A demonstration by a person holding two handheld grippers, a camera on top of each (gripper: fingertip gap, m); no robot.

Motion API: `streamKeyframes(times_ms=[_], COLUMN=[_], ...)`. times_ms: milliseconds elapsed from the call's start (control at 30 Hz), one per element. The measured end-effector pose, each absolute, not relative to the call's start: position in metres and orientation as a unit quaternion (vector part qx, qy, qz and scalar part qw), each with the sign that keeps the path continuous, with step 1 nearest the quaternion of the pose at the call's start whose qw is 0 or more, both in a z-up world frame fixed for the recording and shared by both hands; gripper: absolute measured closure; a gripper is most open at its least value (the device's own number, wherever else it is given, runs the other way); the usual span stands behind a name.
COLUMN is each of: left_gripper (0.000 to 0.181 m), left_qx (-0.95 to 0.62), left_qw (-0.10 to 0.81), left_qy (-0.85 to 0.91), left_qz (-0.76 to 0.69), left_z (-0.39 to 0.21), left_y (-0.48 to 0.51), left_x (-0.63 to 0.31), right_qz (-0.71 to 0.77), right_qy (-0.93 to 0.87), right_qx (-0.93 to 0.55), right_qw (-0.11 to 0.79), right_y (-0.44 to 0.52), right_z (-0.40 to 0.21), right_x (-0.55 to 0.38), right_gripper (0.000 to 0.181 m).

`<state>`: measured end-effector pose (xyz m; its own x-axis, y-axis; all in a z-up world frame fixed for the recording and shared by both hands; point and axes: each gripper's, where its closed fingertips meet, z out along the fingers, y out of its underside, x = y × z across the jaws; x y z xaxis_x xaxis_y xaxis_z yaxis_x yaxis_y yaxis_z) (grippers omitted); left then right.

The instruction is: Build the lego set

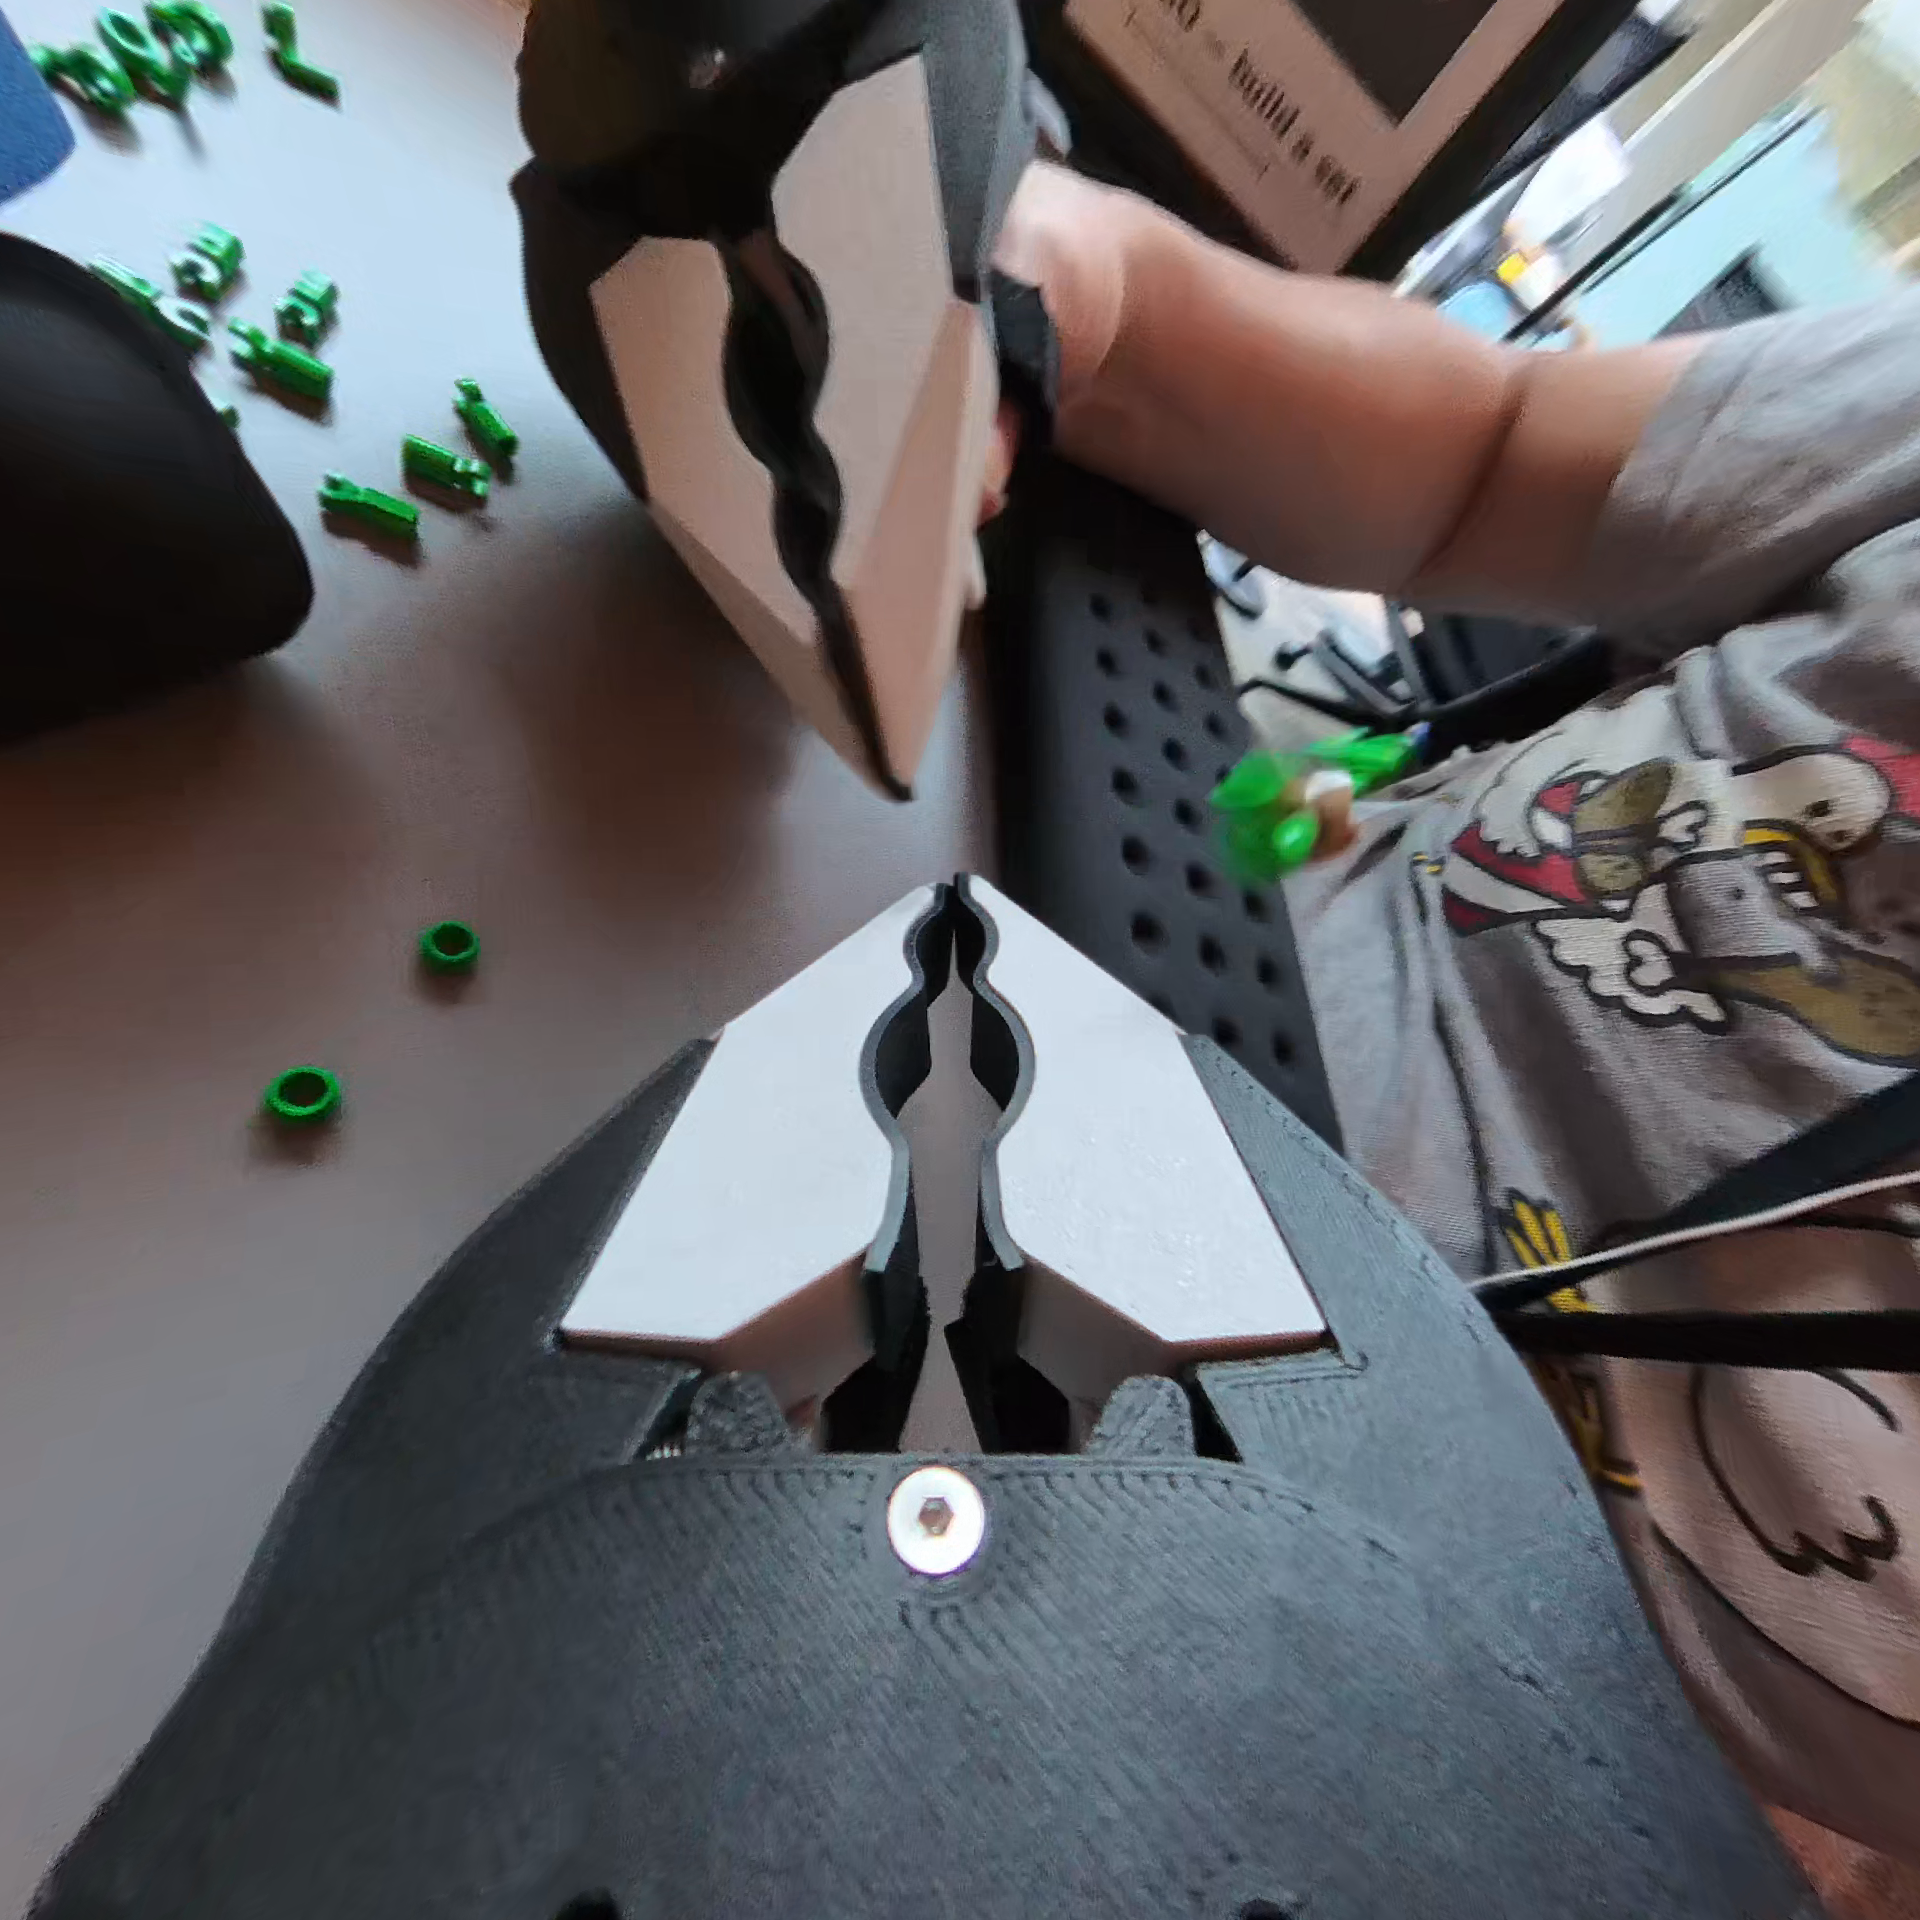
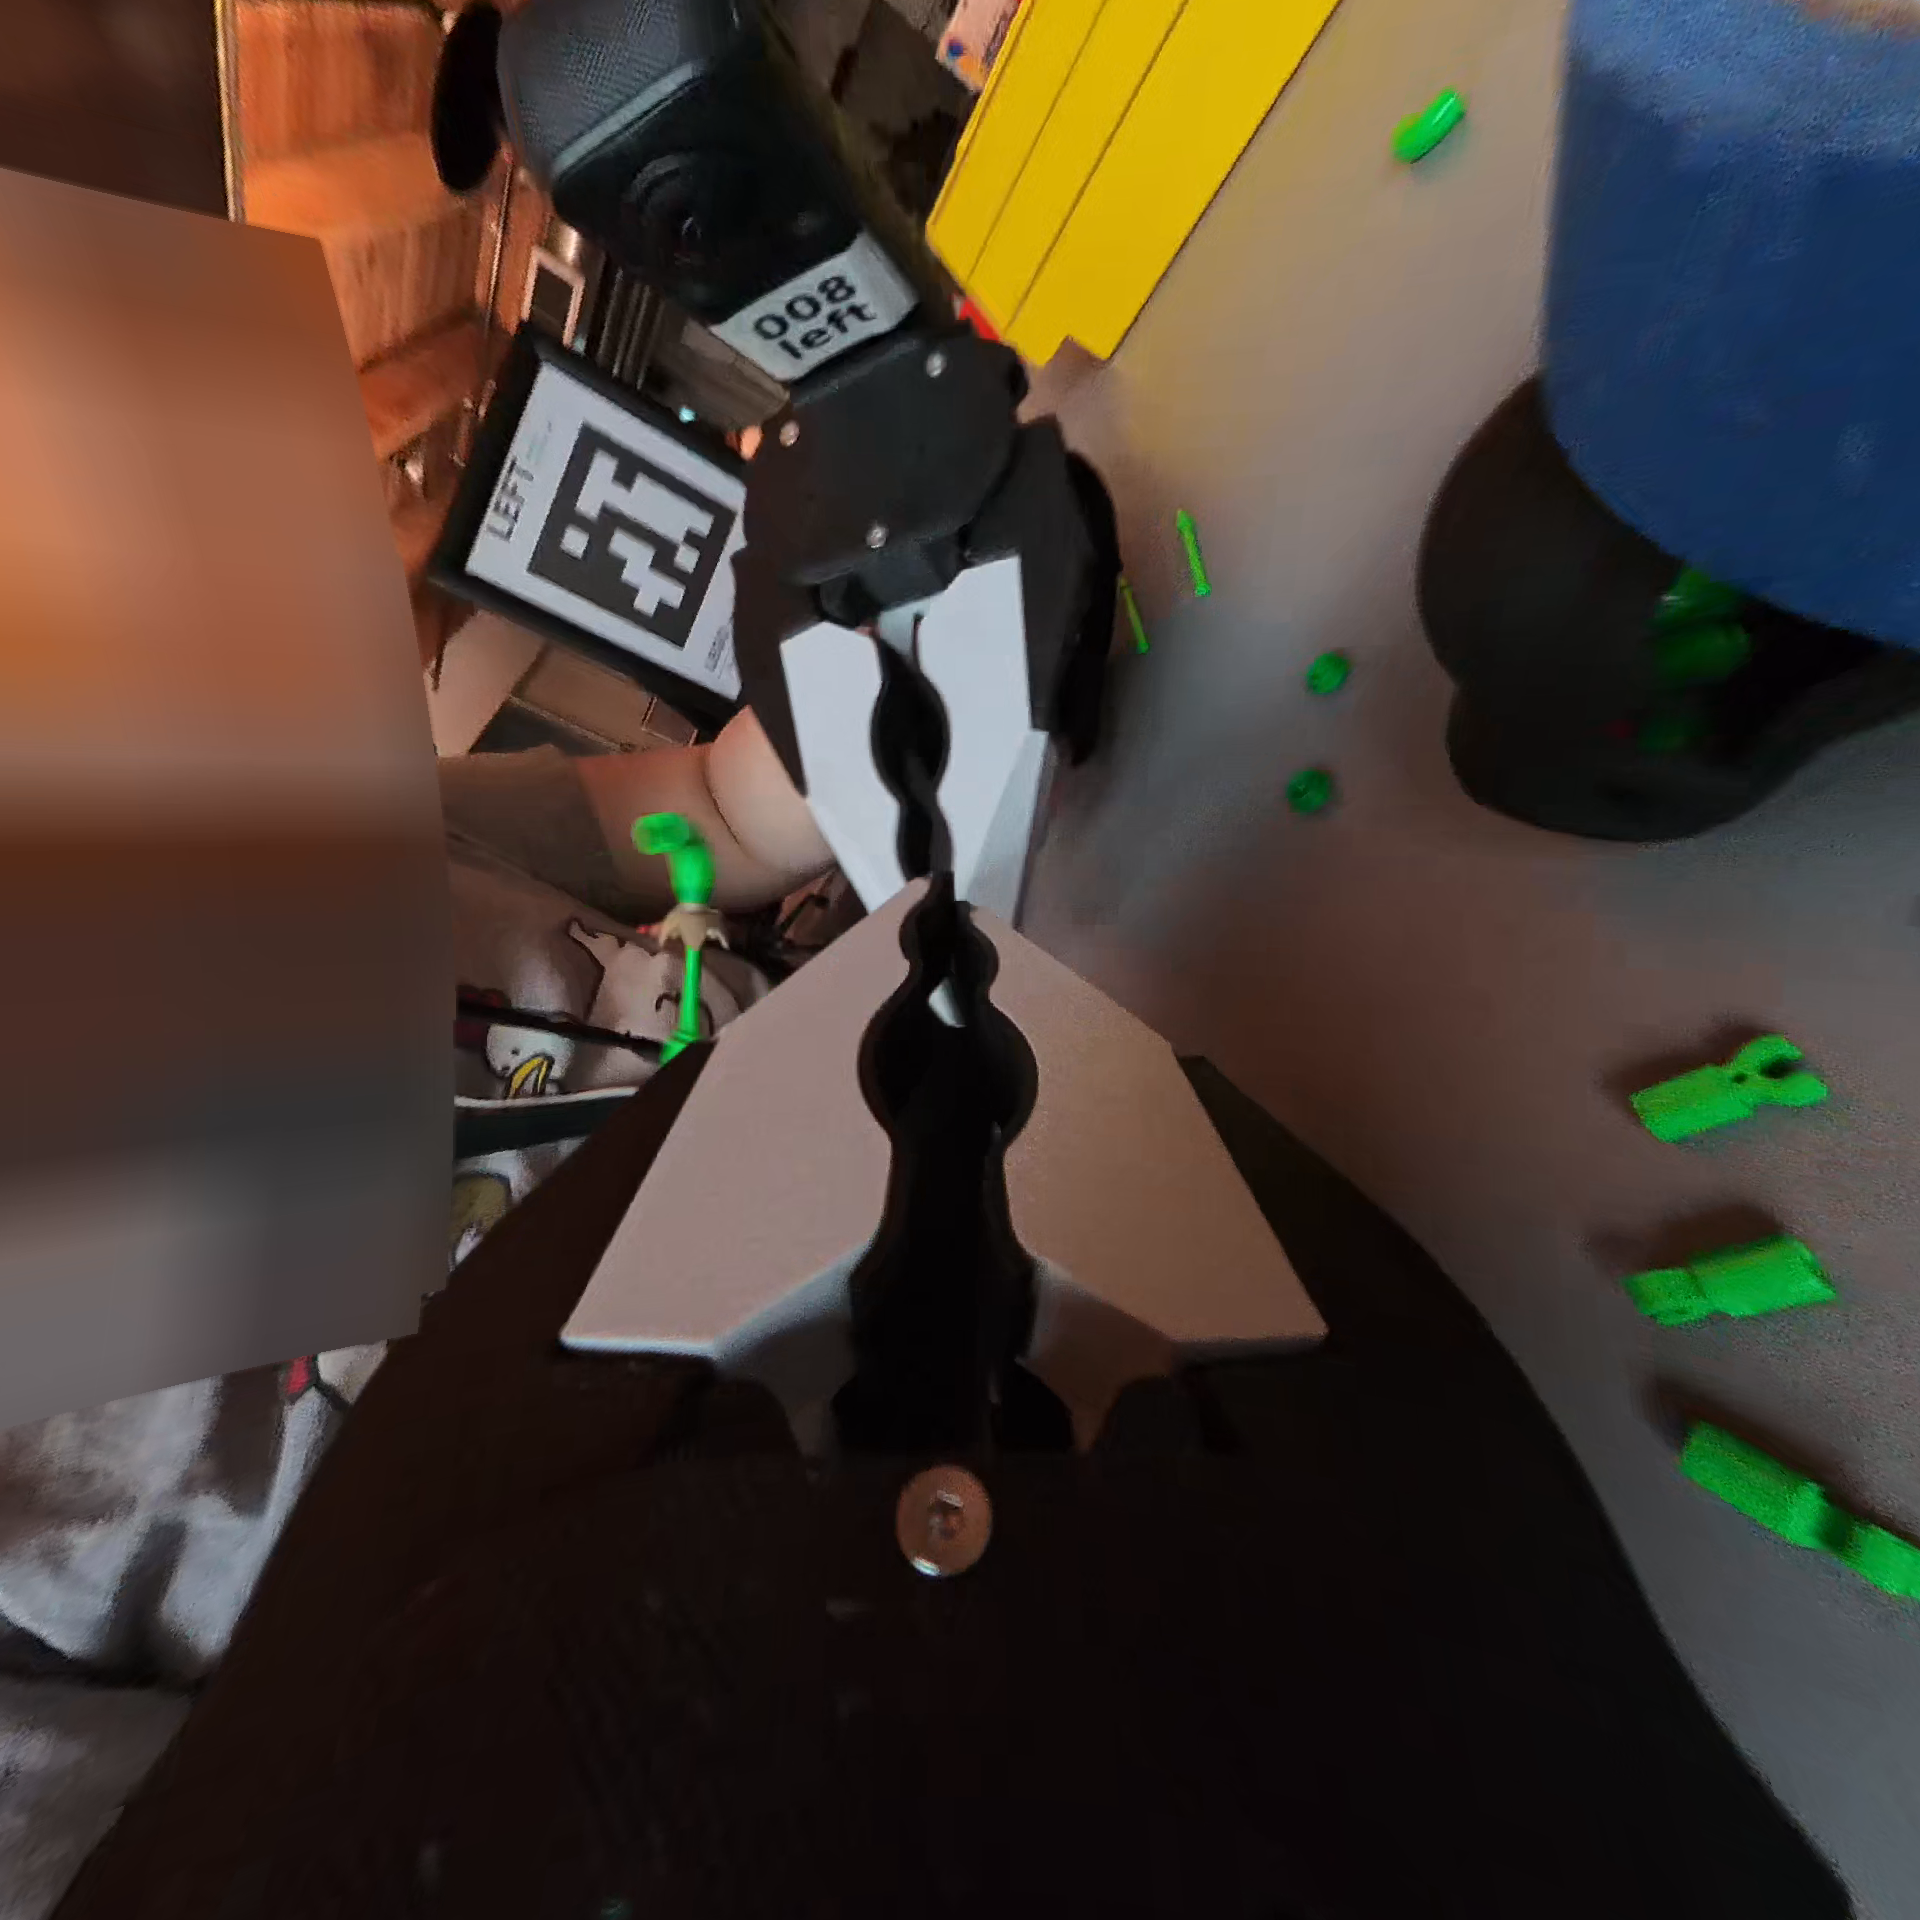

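My left gripper [image 1: 956,889] is shut with nothing between its tips, low over the brown table [image 1: 582,935]. My right gripper [image 1: 900,788] points at it tip to tip from above, also shut and empty. In the right wrist view my right gripper [image 2: 943,906] almost touches the left gripper [image 2: 906,879]. A small green lego assembly with a tan part [image 1: 1299,810] is past the table's edge by the person's shirt, blurred and apart from both grippers. It also shows in the right wrist view [image 2: 681,914]. Two green rings [image 1: 449,945] [image 1: 301,1093] lie near the left gripper.
Several loose green pieces [image 1: 364,499] lie on the table, also in the right wrist view [image 2: 1725,1283]. A black rounded object [image 1: 135,488] and a blue one [image 2: 1745,312] stand beside them. A yellow box [image 2: 1091,156] lies farther off. The black perforated table edge [image 1: 1153,810] runs by the person. My left and right fingertips are right by each other.
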<state>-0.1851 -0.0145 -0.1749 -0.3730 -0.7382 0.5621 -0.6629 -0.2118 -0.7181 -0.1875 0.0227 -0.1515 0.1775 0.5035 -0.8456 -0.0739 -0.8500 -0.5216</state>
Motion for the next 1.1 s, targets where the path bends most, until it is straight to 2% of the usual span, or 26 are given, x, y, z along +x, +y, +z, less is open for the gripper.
streamKeyframes(times_ms=[100,300,433,633,733,767,867,967,1100], left_gripper=[0.181,0.181,0.181,0.181,0.181,0.181,0.181,0.181,0.181], left_qx=[-0.581,-0.626,-0.644,-0.635,-0.635,-0.636,-0.637,-0.639,-0.635], left_qw=[0.045,0.077,0.112,0.236,0.231,0.228,0.227,0.224,0.232], left_qy=[0.596,0.533,0.493,0.448,0.443,0.447,0.457,0.455,0.450], left_qz=[-0.552,-0.565,-0.574,-0.584,-0.589,-0.586,-0.577,-0.579,-0.583], left_z=[-0.171,-0.165,-0.155,-0.113,-0.114,-0.116,-0.121,-0.122,-0.117], left_y=[0.002,0.037,0.062,0.104,0.106,0.105,0.103,0.102,0.105], left_x=[-0.186,-0.190,-0.194,-0.219,-0.218,-0.216,-0.214,-0.214,-0.216], right_qz=[0.623,0.603,0.565,0.434,0.337,0.330,0.310,0.252,0.294], right_qy=[-0.168,-0.161,-0.223,-0.351,-0.404,-0.421,-0.463,-0.487,-0.464], right_qx=[-0.730,-0.736,-0.737,-0.749,-0.757,-0.761,-0.776,-0.785,-0.793], right_qw=[0.223,0.264,0.297,0.357,0.386,0.367,0.297,0.289,0.263], right_y=[0.015,0.026,0.019,0.021,0.038,0.039,0.038,0.047,0.045], right_z=[-0.152,-0.151,-0.152,-0.163,-0.173,-0.178,-0.193,-0.203,-0.199], right_x=[-0.190,-0.184,-0.191,-0.215,-0.237,-0.248,-0.271,-0.275,-0.279], right_gripper=[0.181,0.181,0.180,0.152,0.149,0.149,0.157,0.177,0.181])
